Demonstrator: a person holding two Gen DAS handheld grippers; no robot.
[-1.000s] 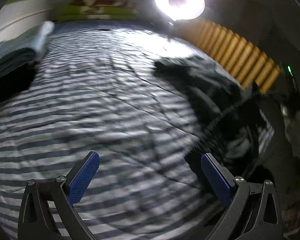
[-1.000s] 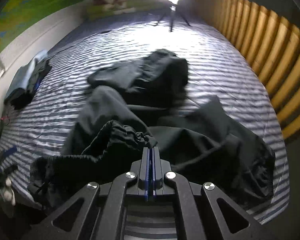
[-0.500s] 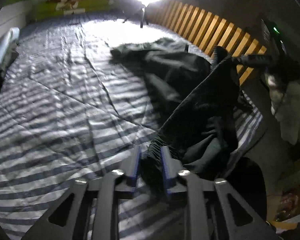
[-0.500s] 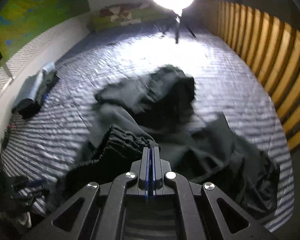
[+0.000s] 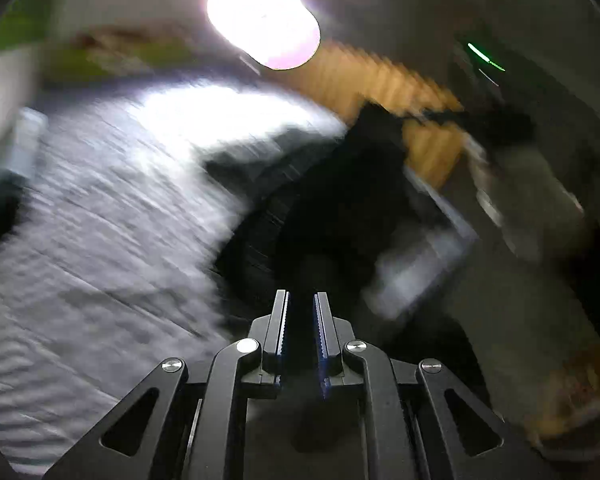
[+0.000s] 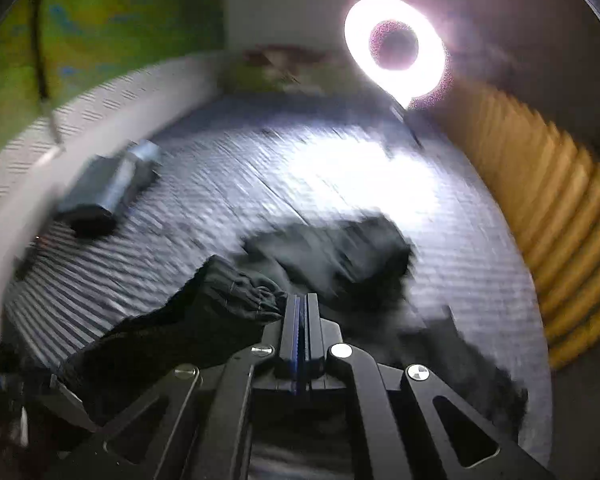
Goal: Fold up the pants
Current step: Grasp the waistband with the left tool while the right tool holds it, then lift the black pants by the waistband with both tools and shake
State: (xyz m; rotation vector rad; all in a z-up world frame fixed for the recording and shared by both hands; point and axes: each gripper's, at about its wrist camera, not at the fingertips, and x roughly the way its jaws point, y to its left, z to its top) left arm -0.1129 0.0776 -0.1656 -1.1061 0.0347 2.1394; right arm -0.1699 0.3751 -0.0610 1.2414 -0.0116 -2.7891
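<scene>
A: Pants (image 6: 204, 320), black, lie half on the striped bed cover (image 6: 228, 184). What changed in the last second?

B: On the left, the left gripper (image 5: 300, 300) stood wide over bare stripes a second ago. Now its jaws are closing to a narrow gap, with dark cloth (image 5: 340, 216) running up from between them, so I read it as nipping the waistband edge, though blur hides the pad contact.

A: And on the right?

B: The right gripper (image 6: 302, 304) is clamped tight on the gathered elastic waistband, as it was a second ago. The bunch now sits higher against the bed than before, and the legs trail in a crumpled heap (image 6: 340, 248) toward the ring light (image 6: 396, 46).

A: What does that mean for the fold?

B: Probably that both corners of the waist are now held and lifted, so the pants can be shaken out and laid flat. No fold is made yet.
</scene>
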